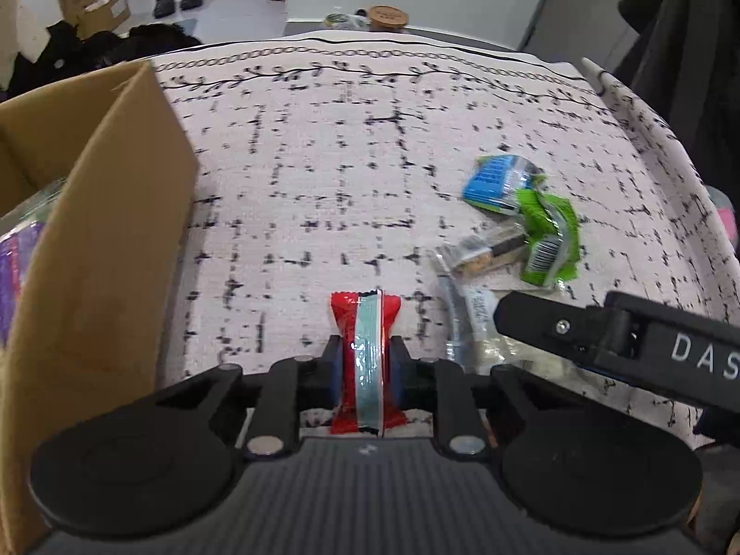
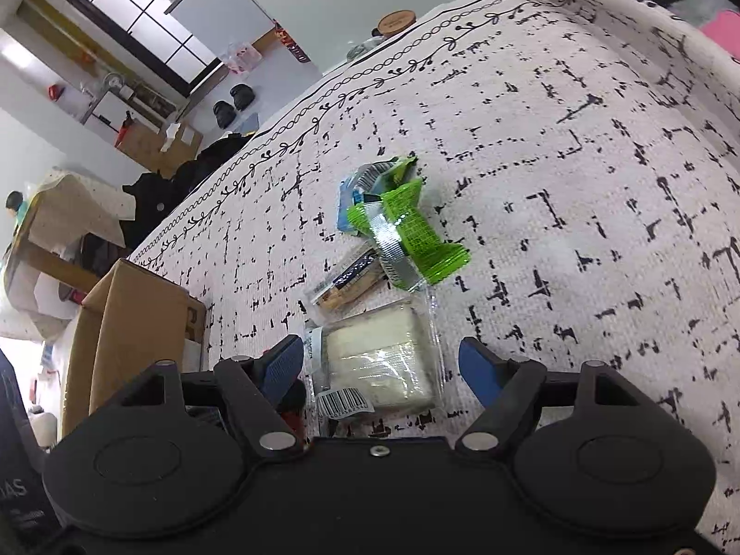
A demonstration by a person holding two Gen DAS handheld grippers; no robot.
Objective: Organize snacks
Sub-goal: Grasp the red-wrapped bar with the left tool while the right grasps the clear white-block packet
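Observation:
My left gripper [image 1: 366,360] is shut on a red snack packet [image 1: 344,319] with a pale blue stripe, held just above the cloth. A cardboard box [image 1: 106,240] stands to its left with purple packets inside. To the right lie a blue packet [image 1: 492,180], a green packet [image 1: 550,236] and a clear-wrapped bar [image 1: 485,252]. My right gripper [image 2: 381,365] is open, its blue pads on either side of a clear-wrapped white snack [image 2: 379,360]. Beyond it lie the bar [image 2: 351,280], the green packet [image 2: 407,226] and the blue packet [image 2: 347,206].
A white cloth with black dashes [image 1: 323,162] covers the table [image 2: 578,162]. The cardboard box [image 2: 125,323] sits at the table's left side. A round wooden lid [image 1: 386,16] rests past the far edge. Boxes, dark clothes and shoes lie on the floor beyond.

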